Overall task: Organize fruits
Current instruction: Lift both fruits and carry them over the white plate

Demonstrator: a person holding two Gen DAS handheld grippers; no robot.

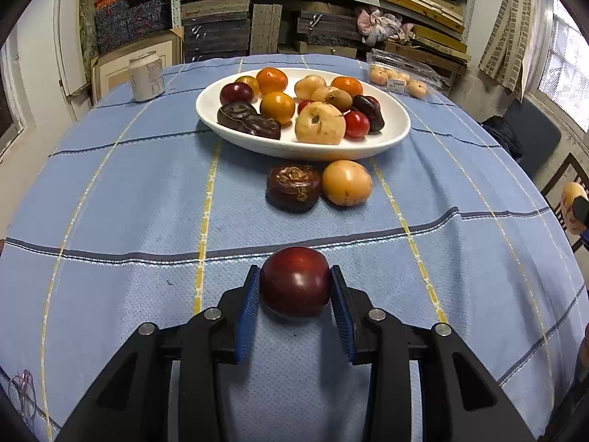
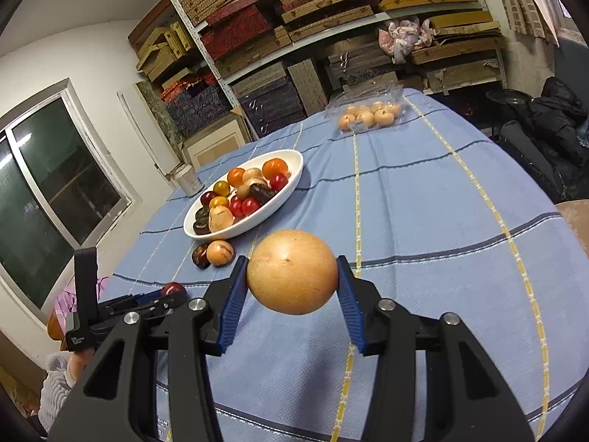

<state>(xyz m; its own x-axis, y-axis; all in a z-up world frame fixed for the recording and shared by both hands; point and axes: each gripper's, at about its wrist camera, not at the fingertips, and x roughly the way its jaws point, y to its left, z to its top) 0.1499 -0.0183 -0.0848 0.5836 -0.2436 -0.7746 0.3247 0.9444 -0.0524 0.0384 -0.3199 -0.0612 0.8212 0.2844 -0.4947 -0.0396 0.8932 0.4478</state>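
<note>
My left gripper (image 1: 295, 270) is shut on a dark red round fruit (image 1: 294, 283) that sits low on the blue checked tablecloth (image 1: 129, 202); both blue pads press its sides. My right gripper (image 2: 292, 261) is shut on a large tan round fruit (image 2: 292, 272), held above the cloth. A white oval plate (image 1: 305, 149) further back holds several orange, red, tan and dark brown fruits. In front of the plate lie a brown wrinkled fruit (image 1: 293, 187) and a tan fruit (image 1: 346, 183), side by side. The right wrist view shows the left gripper (image 2: 162, 296) at lower left.
A pale can (image 1: 146, 77) stands at the back left of the table. A clear plastic pack of tan fruits (image 1: 399, 79) lies at the back right. Shelves of stacked boxes fill the wall behind. A dark chair (image 1: 530, 136) stands to the right. Spectacles (image 1: 22, 390) lie at the near left.
</note>
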